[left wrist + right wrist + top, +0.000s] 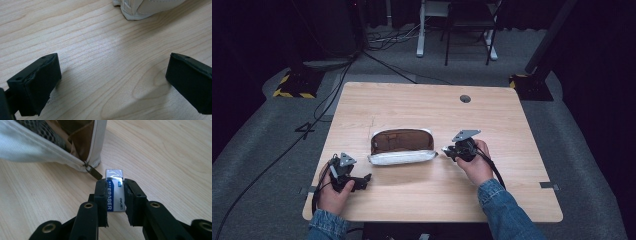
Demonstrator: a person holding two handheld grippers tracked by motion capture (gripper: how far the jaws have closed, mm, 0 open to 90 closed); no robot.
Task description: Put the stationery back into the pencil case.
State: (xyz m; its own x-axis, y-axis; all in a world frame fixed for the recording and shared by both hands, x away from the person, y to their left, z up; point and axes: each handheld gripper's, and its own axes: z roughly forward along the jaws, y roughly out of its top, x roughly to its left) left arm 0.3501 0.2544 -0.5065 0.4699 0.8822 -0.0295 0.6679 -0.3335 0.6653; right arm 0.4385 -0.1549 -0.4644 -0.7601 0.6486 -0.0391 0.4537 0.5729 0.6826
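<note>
The right gripper [115,192] clamps a white-and-blue sleeved eraser [114,195] just beside the unzipped white fabric pouch [402,147], seemingly not yet packed, while the left gripper [112,82] hangs released.

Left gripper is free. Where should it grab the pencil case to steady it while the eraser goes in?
Judging by its pose, grip the pencil case at its near-left end, coming from the left gripper's side. The mouth gapes upward and the right gripper brings the eraser to the zipper-pull end.

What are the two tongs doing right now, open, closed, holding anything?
Left tongs: open, holding nothing, over bare table.
Right tongs: closed on an eraser, beside the open pouch.
</note>
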